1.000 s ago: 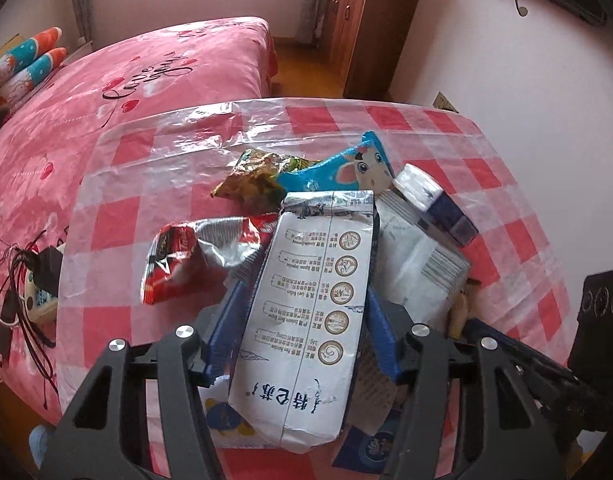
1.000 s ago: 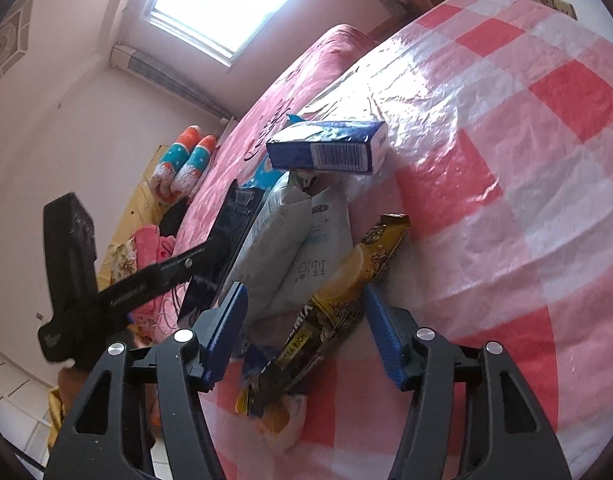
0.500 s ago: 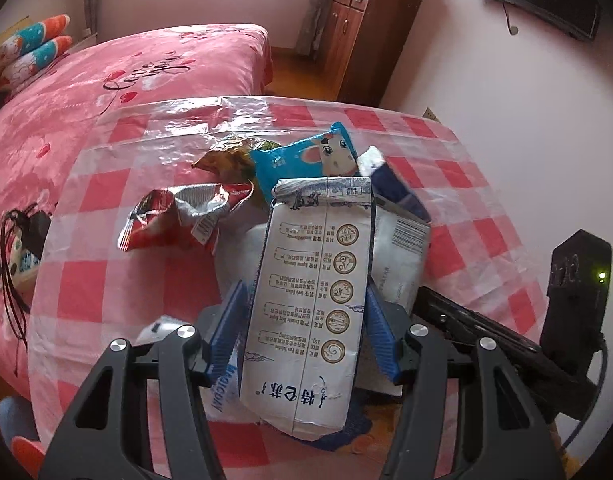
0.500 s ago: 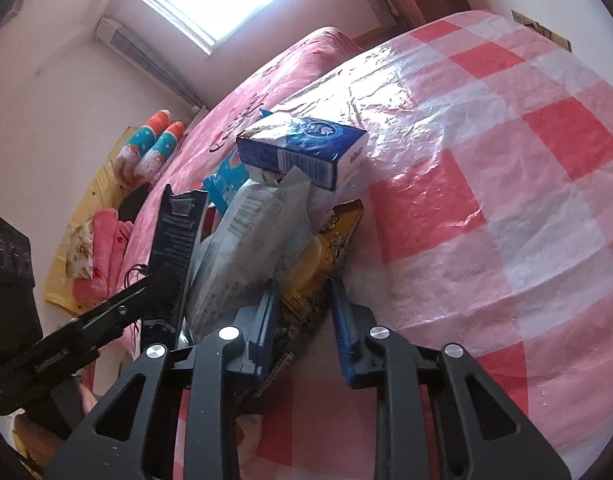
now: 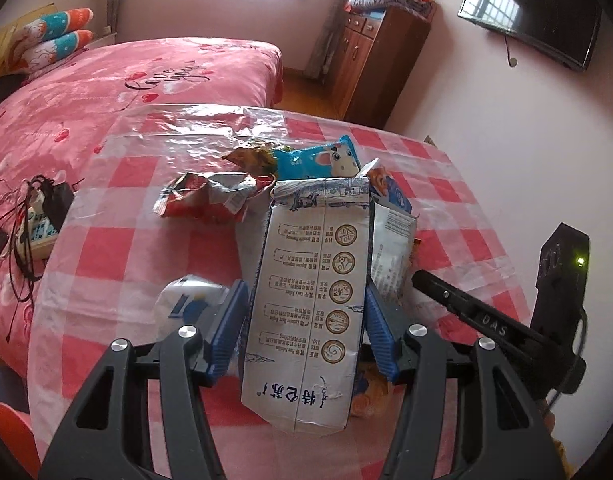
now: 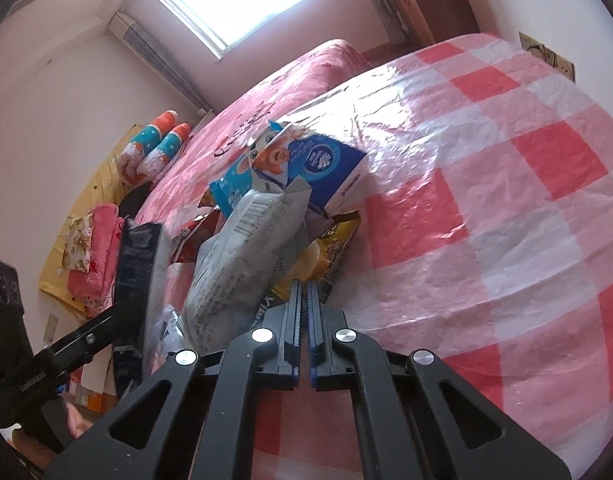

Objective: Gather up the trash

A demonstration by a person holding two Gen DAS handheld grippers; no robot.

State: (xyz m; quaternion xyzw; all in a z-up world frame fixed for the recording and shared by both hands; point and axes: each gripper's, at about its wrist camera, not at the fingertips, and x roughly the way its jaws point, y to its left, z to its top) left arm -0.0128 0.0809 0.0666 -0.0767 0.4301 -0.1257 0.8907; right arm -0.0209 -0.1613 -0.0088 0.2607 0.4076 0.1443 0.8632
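On a table (image 5: 118,216) under a pink-checked plastic cloth, the flattened milk carton (image 5: 310,300) serves as the marker for the rest of the trash. Far left of the carton, off the table's edge, a power strip (image 5: 36,224) with tangled cords lies on the pink bed (image 5: 106,92). Nearer, just left of the carton's lower half, sits a crumpled white-and-blue wrapper (image 5: 190,300); up and left of its top lies a crushed red-and-silver bag (image 5: 204,200). Beyond the top of the carton are a brown-green wrapper (image 5: 252,156) and a blue cartoon pouch (image 5: 320,158). The left gripper (image 5: 306,328) pinches the carton, a blue pad on each long side, lifting it tilted above the cloth so that it hides much of the pile behind. Just right of the carton stands a grey-white bag (image 6: 246,248), topped by a blue box (image 6: 326,168). Right of that bag, the right gripper (image 6: 304,300) has its pads pressed together on the edge of a yellow snack wrapper (image 6: 326,248), which is wedged under bag and box. Right of it the cloth is bare. A wooden cabinet (image 5: 378,64) and wall television (image 5: 534,20) stand behind.
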